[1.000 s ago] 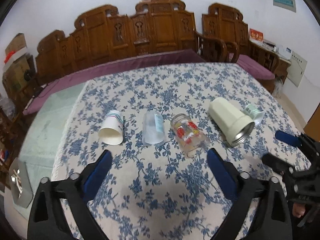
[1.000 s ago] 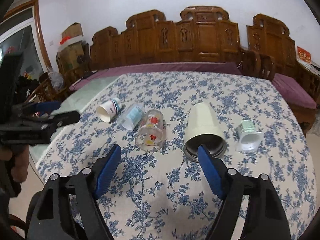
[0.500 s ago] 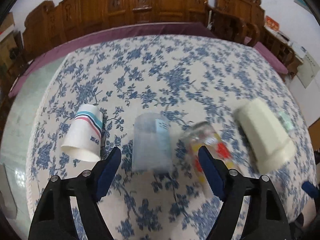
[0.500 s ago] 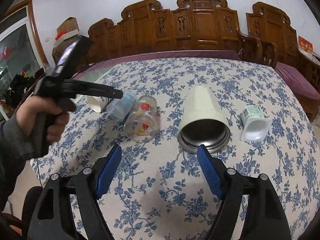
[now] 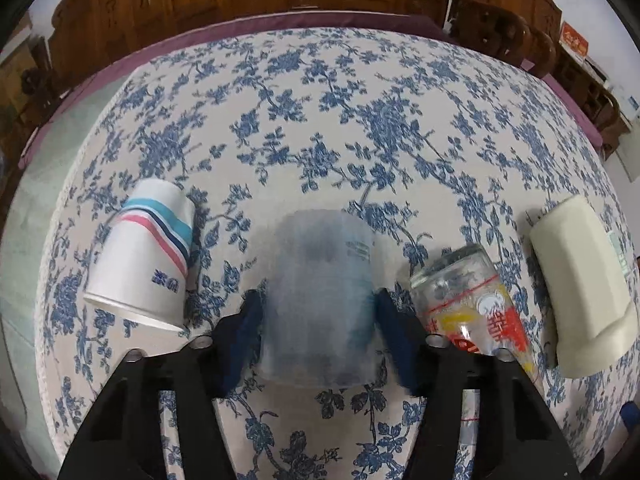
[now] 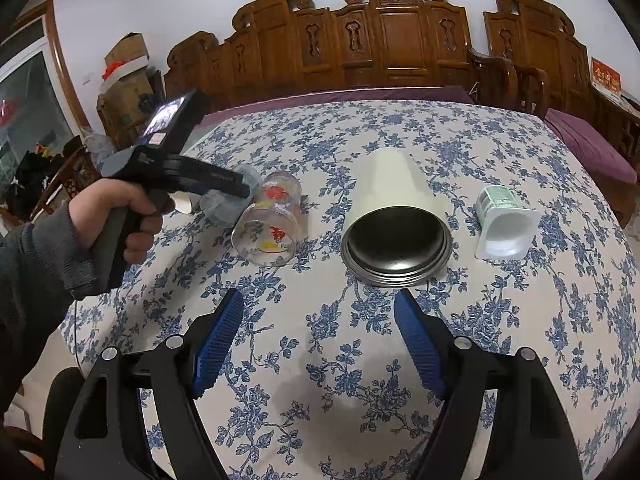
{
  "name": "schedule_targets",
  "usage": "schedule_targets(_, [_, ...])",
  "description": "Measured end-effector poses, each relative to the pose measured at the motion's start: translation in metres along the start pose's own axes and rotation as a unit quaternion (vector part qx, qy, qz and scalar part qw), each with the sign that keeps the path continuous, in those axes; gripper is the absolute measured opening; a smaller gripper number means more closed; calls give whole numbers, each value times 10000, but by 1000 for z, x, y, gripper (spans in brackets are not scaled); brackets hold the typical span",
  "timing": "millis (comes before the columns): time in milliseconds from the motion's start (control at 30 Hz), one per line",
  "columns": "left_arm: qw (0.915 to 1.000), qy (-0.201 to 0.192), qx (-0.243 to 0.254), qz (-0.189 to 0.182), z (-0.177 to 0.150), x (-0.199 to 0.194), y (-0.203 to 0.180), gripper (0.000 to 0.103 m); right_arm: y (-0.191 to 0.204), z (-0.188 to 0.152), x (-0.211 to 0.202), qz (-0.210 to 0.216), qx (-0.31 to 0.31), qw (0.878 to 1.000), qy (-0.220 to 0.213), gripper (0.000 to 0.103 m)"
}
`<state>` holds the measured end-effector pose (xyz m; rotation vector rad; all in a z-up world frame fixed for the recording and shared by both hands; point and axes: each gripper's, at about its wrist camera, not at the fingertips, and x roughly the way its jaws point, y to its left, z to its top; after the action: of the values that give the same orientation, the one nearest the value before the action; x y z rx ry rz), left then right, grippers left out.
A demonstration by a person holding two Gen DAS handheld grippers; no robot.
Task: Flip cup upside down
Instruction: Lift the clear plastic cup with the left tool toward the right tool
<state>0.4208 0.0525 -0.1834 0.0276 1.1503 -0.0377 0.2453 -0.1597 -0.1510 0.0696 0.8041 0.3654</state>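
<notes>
A translucent bluish plastic cup (image 5: 320, 296) lies on its side on the floral tablecloth, mouth toward me. My left gripper (image 5: 318, 320) straddles it, a blue pad against each side of the cup; it looks closed on it. In the right wrist view the left gripper (image 6: 240, 188) reaches down onto this cup (image 6: 224, 204). My right gripper (image 6: 318, 340) is open and empty, low over the cloth in front of a cream steel-lined tumbler (image 6: 394, 216) lying on its side.
A striped paper cup (image 5: 144, 256), a printed glass (image 5: 468, 300) and the cream tumbler (image 5: 580, 280) lie on their sides in a row. A white yogurt pot (image 6: 504, 220) lies at the right. Carved wooden chairs (image 6: 392, 36) ring the table's far side.
My left gripper has moved forward and down over the translucent cup and its pads have closed in against the cup's sides. My right gripper has edged closer to the tumbler.
</notes>
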Motion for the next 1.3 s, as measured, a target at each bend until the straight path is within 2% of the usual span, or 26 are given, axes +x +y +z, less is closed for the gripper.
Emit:
schedule_targets(100, [10000, -23, 22, 9, -6, -6, 0, 53, -2, -1, -3, -18, 66, 10000, -21, 80])
schedule_targets(267, [9995, -282, 155, -75, -33, -39, -6, 53, 1, -3, -15, -6, 64, 9999, -106, 80])
schedule_targets(500, [9972, -569, 285, -382, -100, -86, -30, 53, -2, -16, -40, -17, 133, 9996, -238, 80])
schedule_targets(800, [9948, -500, 486, -744, -169, -94, -90, 53, -15, -36, -66, -117, 330, 9989, -300, 80])
schedule_targets(1167, [9952, -484, 544, -652, -184, -77, -108, 54, -16, -45, -80, -279, 254, 9989, -290, 80])
schedule_targets(1200, [9952, -511, 523, -643, -185, -78, -107, 55, -15, -45, -80, -289, 245, 9989, -282, 80])
schedule_targets(1300, [9943, -671, 466, -686, -187, -89, -101, 67, -10, -43, -80, -305, 195, 9990, -265, 80])
